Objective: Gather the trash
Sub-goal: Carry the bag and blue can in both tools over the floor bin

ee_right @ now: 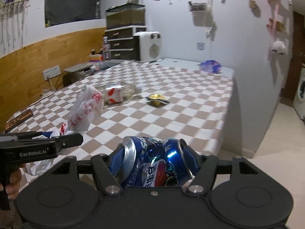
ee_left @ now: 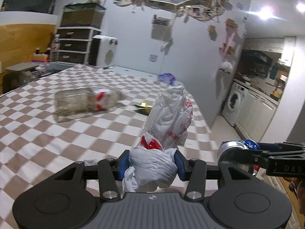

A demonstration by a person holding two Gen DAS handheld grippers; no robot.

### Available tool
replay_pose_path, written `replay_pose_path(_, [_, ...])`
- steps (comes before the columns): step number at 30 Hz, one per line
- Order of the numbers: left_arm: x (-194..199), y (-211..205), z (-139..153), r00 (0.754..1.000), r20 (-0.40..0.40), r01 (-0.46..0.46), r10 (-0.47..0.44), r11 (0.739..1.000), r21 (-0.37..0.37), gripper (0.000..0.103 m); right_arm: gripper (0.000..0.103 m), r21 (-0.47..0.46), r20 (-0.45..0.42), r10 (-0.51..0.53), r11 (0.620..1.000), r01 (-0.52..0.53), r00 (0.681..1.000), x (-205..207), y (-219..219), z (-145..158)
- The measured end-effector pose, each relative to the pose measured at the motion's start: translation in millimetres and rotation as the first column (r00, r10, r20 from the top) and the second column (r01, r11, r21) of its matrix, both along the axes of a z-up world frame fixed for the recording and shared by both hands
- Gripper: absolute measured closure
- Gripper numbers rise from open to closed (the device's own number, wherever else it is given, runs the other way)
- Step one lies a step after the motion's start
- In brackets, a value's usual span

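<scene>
- Left gripper (ee_left: 150,168): clamped on the bunched neck of a white plastic bag (ee_left: 167,118). The bag's body stands up beyond the fingers, over the near part of the checked table (ee_left: 47,133). The grip is on soft, slippery film; I judge the bundle could slide out if the hand swings.
- Right gripper (ee_right: 155,162): grasping a crushed blue can (ee_right: 152,164), held sideways between the jaws. The can is dented and uneven, so the pads likely bear on ridges; it could twist or pop free.
- The two grippers sit near each other at the table's near edge. A clash of the tools, or the can's torn rim snagging the bag, is a fair risk when the can goes in.
- The bag's mouth is gathered shut in the grip; I cannot tell whether there is an opening to drop the can through.
- Still on the table: a plastic bottle (ee_left: 87,101) lying at mid-table, a gold wrapper (ee_right: 156,99) to its right, and a blue wrapper (ee_right: 209,65) at the far right edge, which could be knocked off.
</scene>
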State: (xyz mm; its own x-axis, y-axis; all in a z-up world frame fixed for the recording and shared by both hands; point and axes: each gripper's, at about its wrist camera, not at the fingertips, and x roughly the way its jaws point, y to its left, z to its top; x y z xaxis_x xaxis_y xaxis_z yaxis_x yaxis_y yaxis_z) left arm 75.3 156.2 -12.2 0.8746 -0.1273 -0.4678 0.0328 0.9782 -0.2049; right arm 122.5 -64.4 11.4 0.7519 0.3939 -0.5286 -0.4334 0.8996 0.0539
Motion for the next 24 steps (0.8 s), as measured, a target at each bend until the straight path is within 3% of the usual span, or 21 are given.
replay_pose_path(11, [-8.8,-97.8,-7.0,0.989,-0.012,0.149,-0.148,0.989,0.028,0.053,0.035,0.012,0.009,-0.173,0.985,0.173,0.985,-39.3,-103.2,-8.5])
replay_pose_path(24, [6.8,-217.3,-45.4,0.951,-0.093,0.298,-0.294,0.954,0.032,0.053,0.035,0.058,-0.048,-0.375,0.924,0.377,0.926,-62.4,-231.7,-48.0])
